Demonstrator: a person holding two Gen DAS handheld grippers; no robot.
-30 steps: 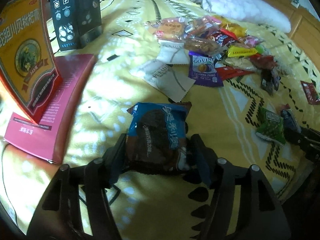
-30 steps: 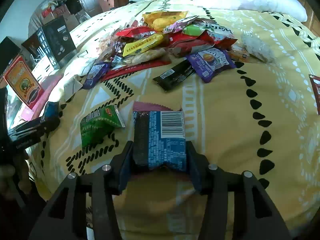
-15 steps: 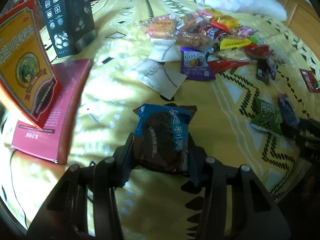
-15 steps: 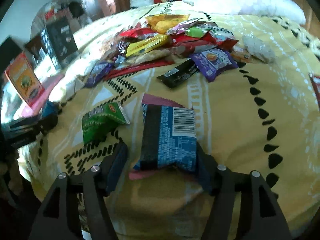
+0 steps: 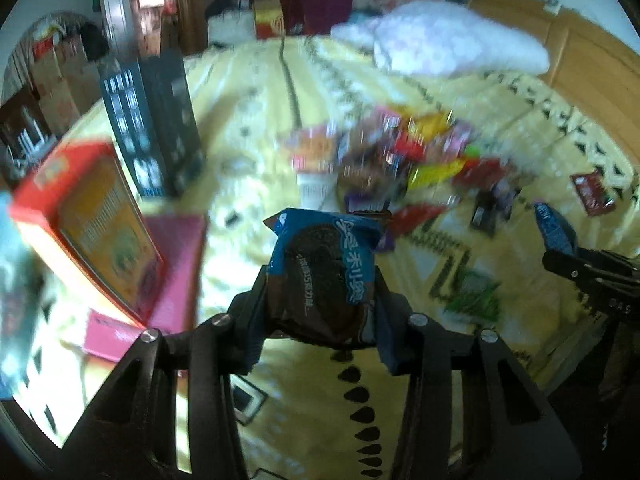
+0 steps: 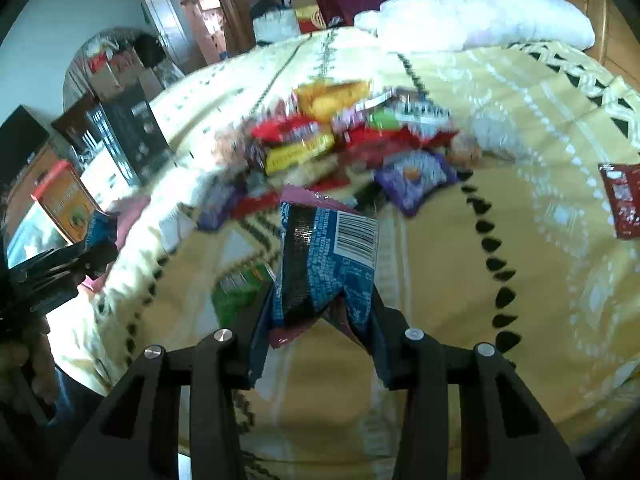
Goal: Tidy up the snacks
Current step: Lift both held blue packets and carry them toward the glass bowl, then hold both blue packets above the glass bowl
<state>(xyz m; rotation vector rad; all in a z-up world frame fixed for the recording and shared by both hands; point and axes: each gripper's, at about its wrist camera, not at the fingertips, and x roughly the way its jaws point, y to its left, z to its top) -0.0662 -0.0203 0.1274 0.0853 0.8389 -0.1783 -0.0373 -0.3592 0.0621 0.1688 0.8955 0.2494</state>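
Gripping upright cookie packs (image 5: 324, 276) (image 6: 326, 264), both claws (image 5: 320, 320) (image 6: 320, 332); right jaws closing, long axes pointing away.

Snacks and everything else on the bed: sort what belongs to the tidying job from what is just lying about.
Part of the job:
- blue cookie packet in the left tool
- blue barcode packet in the right tool, jaws closing on it
- snack pile
- green packet
- red packet

Lying about:
- white pillow
- black box
- orange box
- pink box

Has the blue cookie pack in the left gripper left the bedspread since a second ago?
Yes. The blue cookie pack, pinched in the left gripper, has lifted above the bedspread.
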